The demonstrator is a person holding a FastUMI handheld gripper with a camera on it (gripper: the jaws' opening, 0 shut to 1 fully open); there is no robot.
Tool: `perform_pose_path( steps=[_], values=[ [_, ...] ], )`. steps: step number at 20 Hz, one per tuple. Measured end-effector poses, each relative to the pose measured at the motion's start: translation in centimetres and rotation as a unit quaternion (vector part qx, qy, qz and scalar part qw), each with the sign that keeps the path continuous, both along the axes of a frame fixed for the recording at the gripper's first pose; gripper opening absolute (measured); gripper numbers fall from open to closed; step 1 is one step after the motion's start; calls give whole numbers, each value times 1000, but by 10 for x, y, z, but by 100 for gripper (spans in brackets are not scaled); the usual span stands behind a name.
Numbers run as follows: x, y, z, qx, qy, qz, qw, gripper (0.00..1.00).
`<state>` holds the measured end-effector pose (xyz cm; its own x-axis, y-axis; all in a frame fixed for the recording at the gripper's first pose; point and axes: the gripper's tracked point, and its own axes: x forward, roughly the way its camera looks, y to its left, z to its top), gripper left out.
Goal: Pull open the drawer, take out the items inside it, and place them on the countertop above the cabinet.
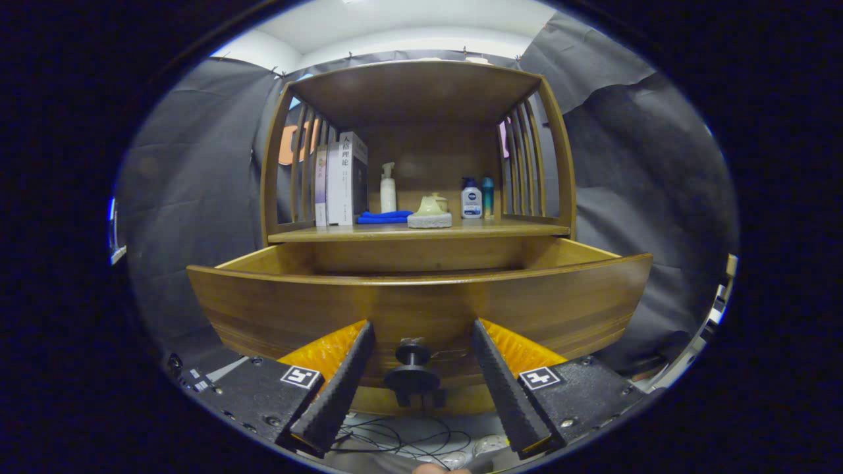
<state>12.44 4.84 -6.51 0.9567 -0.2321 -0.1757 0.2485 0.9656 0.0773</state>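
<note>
the fingers (417,368) stand apart, astride the drawer knob (412,372) without pressing it; the drawer (421,303) is pulled out, its inside hidden beyond the front edge.

Drawer (421,303) top open; knob (413,368) between spread hand-held gripper (421,332) fingers.

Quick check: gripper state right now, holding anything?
Gripper: open, holding nothing; the drawer knob sits between its fingers, untouched.
</note>
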Motion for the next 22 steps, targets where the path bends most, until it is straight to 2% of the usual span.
perform_pose_path(
  steps=[10,22],
  values=[
    [4,0,-1,-4,-5,-2,1000,95],
    [43,-11,9,-19,-6,-3,1000,96]
  ],
)
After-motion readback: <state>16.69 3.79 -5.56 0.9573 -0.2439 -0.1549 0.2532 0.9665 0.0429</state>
